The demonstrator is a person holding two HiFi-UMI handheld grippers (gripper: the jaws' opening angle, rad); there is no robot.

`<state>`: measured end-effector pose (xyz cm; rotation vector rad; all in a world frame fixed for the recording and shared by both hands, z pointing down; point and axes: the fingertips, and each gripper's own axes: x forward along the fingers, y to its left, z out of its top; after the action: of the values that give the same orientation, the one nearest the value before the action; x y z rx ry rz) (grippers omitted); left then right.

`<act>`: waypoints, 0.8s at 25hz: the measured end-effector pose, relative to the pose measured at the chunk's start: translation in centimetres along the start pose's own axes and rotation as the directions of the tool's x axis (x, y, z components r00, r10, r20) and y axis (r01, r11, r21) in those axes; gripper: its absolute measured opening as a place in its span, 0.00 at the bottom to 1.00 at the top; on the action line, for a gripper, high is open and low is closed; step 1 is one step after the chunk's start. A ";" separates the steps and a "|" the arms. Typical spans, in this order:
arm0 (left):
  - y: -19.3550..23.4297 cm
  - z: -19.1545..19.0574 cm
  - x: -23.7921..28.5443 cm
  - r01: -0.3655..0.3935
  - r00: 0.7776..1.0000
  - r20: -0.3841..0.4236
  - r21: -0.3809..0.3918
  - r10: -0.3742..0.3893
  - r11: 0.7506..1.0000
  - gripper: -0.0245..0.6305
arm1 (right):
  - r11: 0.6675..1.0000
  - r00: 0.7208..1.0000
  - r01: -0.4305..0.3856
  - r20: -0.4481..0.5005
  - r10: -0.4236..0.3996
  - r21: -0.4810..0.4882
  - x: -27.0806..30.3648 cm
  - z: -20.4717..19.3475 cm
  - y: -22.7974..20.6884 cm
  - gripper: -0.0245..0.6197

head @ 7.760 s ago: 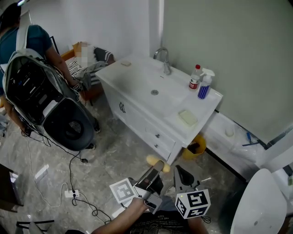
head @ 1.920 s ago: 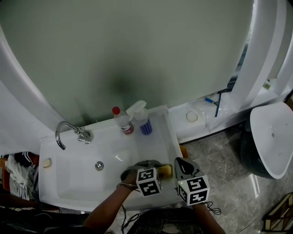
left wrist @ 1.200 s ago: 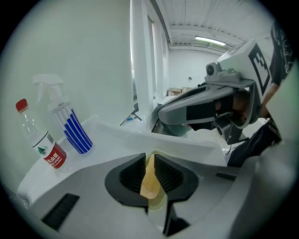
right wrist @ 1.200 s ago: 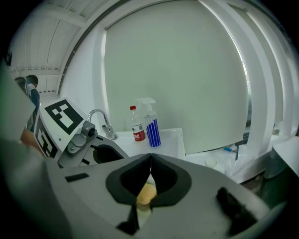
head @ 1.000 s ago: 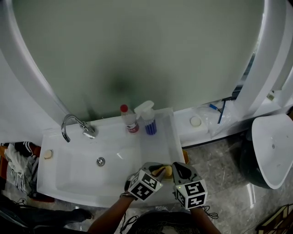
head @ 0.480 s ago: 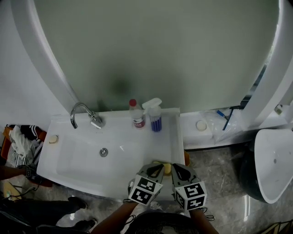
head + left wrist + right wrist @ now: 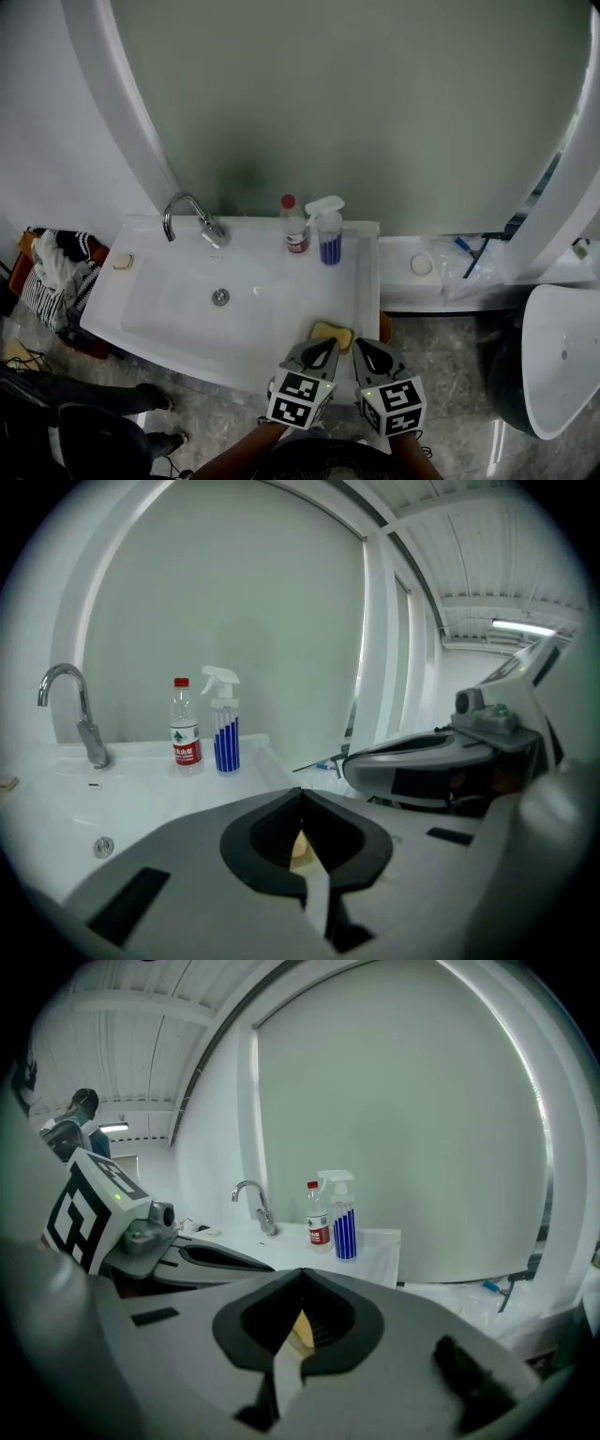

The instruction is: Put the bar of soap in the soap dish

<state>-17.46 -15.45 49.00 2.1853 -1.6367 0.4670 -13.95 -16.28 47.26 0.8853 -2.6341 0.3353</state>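
While both claws hang side by side at the lower middle of the head view, tips aimed up-frame and slightly downward, the left claw (image 7: 327, 344) is clenched on nothing, its jaws having just been closing, and the right claw (image 7: 361, 347) is likewise clenched and empty. Just beyond their tips, apart from both, the yellow bar of soap (image 7: 332, 333) lies on the white sink surface (image 7: 272, 281), right of the basin; what lies under it is too small to tell.
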 end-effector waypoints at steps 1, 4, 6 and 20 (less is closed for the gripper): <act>0.0 0.0 -0.2 -0.015 1.000 0.006 -0.011 0.015 1.000 0.05 | 1.000 1.000 -0.006 0.001 0.006 -0.003 -0.2 0.0 0.1 0.05; -0.3 -0.1 -0.9 -0.052 0.998 0.026 -0.029 0.052 0.998 0.05 | 1.000 1.000 -0.018 0.003 0.018 -0.007 -0.7 0.0 0.4 0.05; -0.4 -0.2 -1.3 -0.072 0.996 0.040 -0.036 0.073 0.997 0.05 | 1.000 1.000 -0.028 0.005 0.028 -0.009 -1.0 -0.1 0.5 0.05; -1.3 0.0 -2.6 -0.113 0.991 0.066 -0.046 0.116 0.992 0.05 | 0.998 0.998 -0.061 0.018 0.061 -0.009 -1.7 -0.4 1.3 0.05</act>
<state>-16.91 -12.97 47.64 2.1061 -1.7991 0.3894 -13.40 -14.17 46.81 0.8101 -2.6819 0.3320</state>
